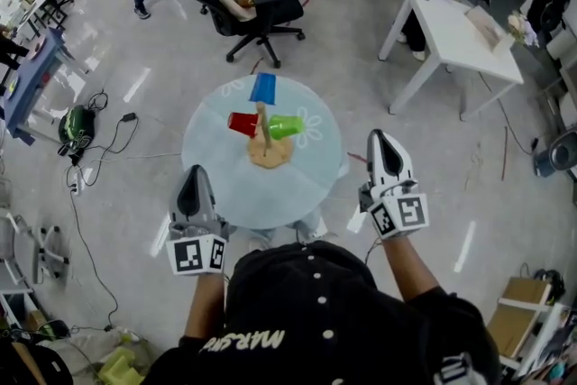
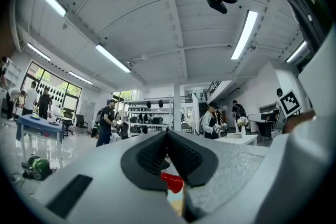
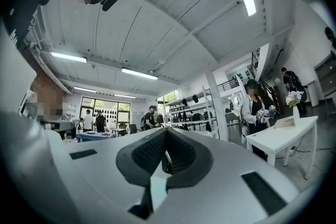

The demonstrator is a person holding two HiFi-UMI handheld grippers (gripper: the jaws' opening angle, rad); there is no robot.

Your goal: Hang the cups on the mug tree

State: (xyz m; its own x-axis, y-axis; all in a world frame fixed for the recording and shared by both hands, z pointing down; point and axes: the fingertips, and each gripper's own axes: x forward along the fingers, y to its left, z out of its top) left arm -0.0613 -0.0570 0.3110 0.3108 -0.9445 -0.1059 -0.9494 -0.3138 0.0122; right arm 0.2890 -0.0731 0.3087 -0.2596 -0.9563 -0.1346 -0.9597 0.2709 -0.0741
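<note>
Item 1, left gripper: we log its jaws pressed together with nothing between them. It is held level over the near edge of the round tabletop.

Item 2, right gripper: we log its jaws likewise shut and empty. It is held off the tabletop's rim.

Item 3, mug tree: we find a wooden post on a round base, upright at mid-tabletop. It is ahead of the left jaws and to their right, and ahead of the right jaws and to their left.

Item 4, red cup: we see it on its side against the post, on the side nearer the left jaws. In the left gripper view it peeks out just below the closed jaw tips.

Item 5, green cup: we see it on its side against the post, on the side nearer the right jaws.

Item 6, blue cup: we place it beyond the post, farthest from both jaws. We cannot tell whether it hangs on a peg.

Item 7, surroundings: we note an office chair and a white desk, well beyond the jaws.
</note>
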